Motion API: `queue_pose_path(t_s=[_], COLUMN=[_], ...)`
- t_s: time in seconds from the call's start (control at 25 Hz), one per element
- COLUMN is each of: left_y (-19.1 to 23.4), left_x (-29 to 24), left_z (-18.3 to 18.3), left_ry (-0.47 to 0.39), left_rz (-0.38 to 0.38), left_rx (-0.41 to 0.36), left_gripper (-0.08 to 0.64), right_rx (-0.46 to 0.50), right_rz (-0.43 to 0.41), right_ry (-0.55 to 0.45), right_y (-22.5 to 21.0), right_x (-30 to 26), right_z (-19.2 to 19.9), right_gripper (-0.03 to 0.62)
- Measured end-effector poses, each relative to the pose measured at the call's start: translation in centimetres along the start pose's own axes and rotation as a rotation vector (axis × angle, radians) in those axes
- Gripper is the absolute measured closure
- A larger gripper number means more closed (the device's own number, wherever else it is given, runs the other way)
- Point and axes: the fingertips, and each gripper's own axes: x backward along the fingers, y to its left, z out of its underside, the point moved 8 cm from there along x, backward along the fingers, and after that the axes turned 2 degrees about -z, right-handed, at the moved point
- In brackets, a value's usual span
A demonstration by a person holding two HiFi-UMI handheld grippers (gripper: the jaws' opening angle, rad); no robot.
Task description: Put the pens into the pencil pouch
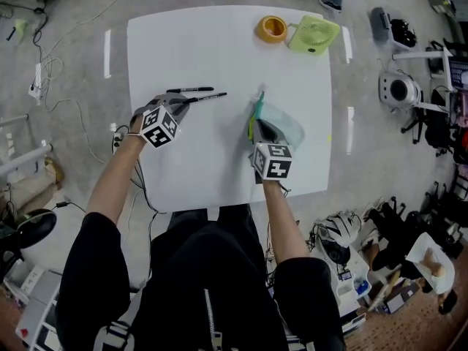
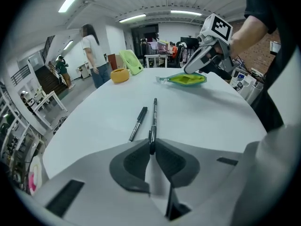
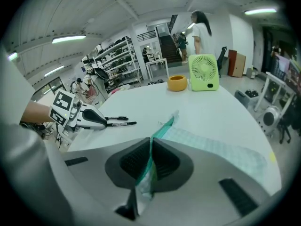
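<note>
Your left gripper (image 2: 152, 144): clenched on the near end of a black pen (image 2: 154, 117) on the white table (image 1: 212, 46). Second pen (image 2: 138, 123): loose on the table, just beside the first. Your right gripper (image 3: 150, 145): pinching the green edge of the pencil pouch (image 3: 214, 147), which lies well apart from both pens.

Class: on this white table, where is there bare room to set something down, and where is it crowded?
Bare: the white table's far-left corner beyond the two black pens, and the middle strip between pens and clear green-edged pouch. Crowded: the far right, by the yellow tape roll and green fan.
</note>
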Motion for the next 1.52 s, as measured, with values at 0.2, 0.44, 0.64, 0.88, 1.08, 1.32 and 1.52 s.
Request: queue_pose_path(t_s=[0.2, 0.44, 0.64, 0.88, 1.08, 1.32, 1.52], left_y=[-0.3, -1.1, -1.7, -2.6, -3.2, -4.9, -5.9], left_x=[0.6, 1.2, 1.8, 2.3, 2.3, 2.2, 1.7], left_z=[-0.7, -1.9, -3.0, -4.1, -4.9, -6.8, -8.4], left_ry=[-0.029, -0.066, -0.108, -0.149, -0.164, -0.2, -0.23], left_rz=[-0.001, 0.028, 0.049, 0.082, 0.118, 0.19, 0.237], left_rx=[-0.021, -0.044, -0.05, -0.064, -0.083, -0.104, -0.093], left_gripper=[0.509, 0.511, 0.512, 0.514, 0.515, 0.515, 0.517], right_rx=[0.005, 0.016, 0.019, 0.03, 0.032, 0.039, 0.039], right_rz=[0.001, -0.005, -0.004, -0.01, -0.023, -0.052, -0.073], right_ry=[-0.006, -0.018, -0.02, -0.027, -0.033, -0.041, -0.046], right_y=[-0.1, -0.4, -0.5, -0.6, -0.6, -0.6, -0.7], right_x=[0.2, 0.4, 0.7, 1.0, 1.2, 1.9, 2.5], right_z=[-0.1, 0.1, 0.0, 0.0, -0.1, 0.2, 0.1], right_gripper=[0.565, 0.565, 0.565, 0.565, 0.565, 0.565, 0.565])
